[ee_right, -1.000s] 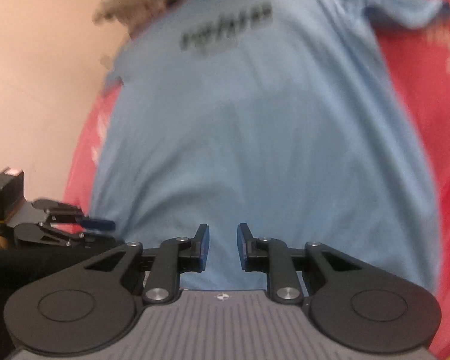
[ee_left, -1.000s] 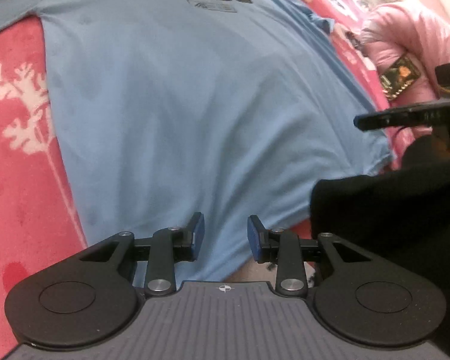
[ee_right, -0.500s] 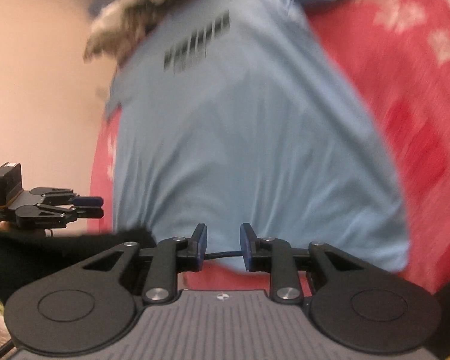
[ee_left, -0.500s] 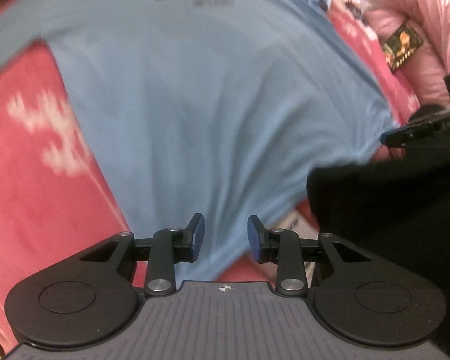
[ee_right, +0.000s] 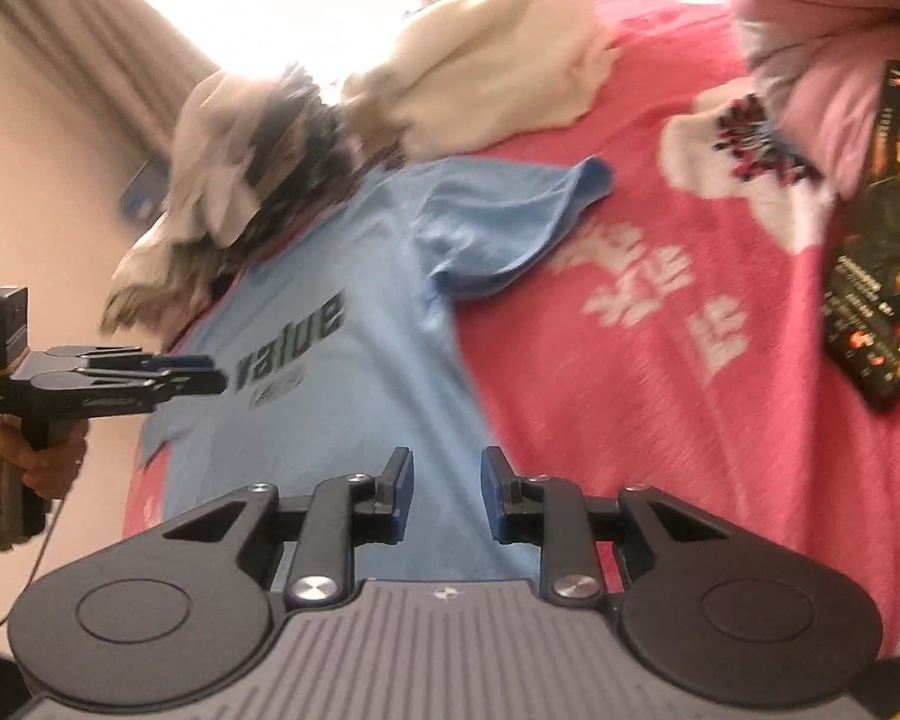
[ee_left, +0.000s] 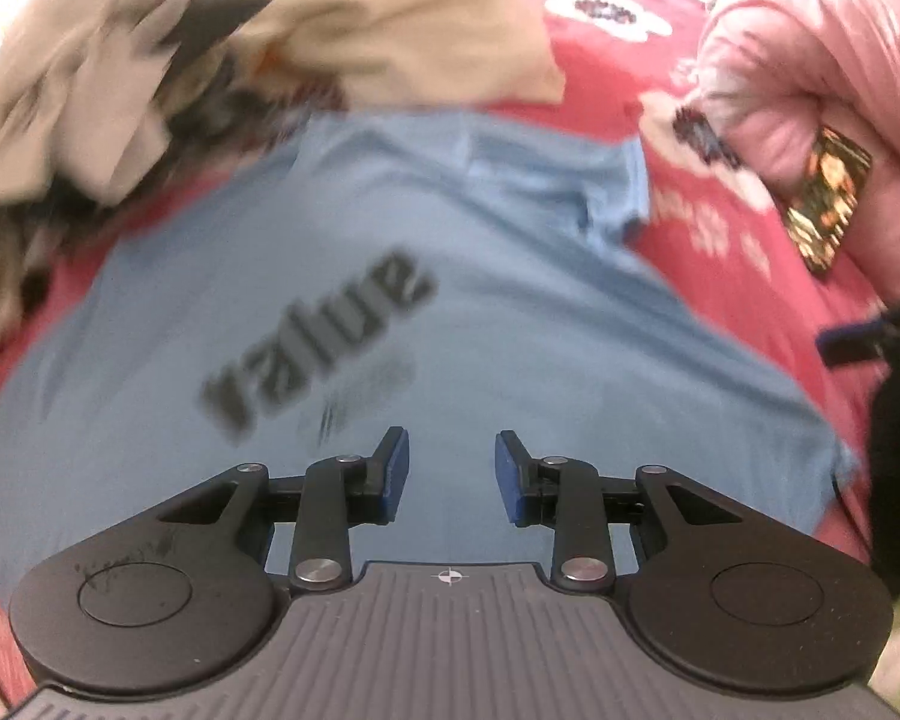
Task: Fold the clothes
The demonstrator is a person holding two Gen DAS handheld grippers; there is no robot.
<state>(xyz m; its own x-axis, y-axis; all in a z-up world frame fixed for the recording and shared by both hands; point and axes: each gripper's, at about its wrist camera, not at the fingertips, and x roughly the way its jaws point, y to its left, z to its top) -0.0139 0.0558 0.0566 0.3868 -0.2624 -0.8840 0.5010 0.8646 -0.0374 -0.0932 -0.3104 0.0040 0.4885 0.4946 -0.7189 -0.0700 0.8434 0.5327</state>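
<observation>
Lying spread across the middle of both views, the light blue T-shirt (ee_left: 462, 276) rested on a red bedspread (ee_right: 660, 420) patterned with white flowers, its dark printed word "value" tilted at the centre left of the left wrist frame and sitting at the centre left of the right wrist frame. One short sleeve (ee_right: 510, 222) stuck out toward the upper centre of the right wrist view, folded partly over itself. The left gripper (ee_left: 450, 471) hung at the bottom centre of its frame above the shirt's body, its blue-padded fingers (ee_left: 395, 474) parted with a clear gap and nothing between them. The right gripper (ee_right: 447, 495) sat at the bottom centre of its own frame near the shirt's edge, its fingers (ee_right: 401, 495) likewise apart and empty. In the right wrist view the left gripper also showed from the side at the far left, held in a hand (ee_right: 48, 456). A heap of cream and dark clothes (ee_left: 150, 60) lay along the upper left just past the shirt's collar. A pink padded garment (ee_left: 810, 90) filled the upper right, with a dark printed card (ee_right: 882, 240) beside it.
</observation>
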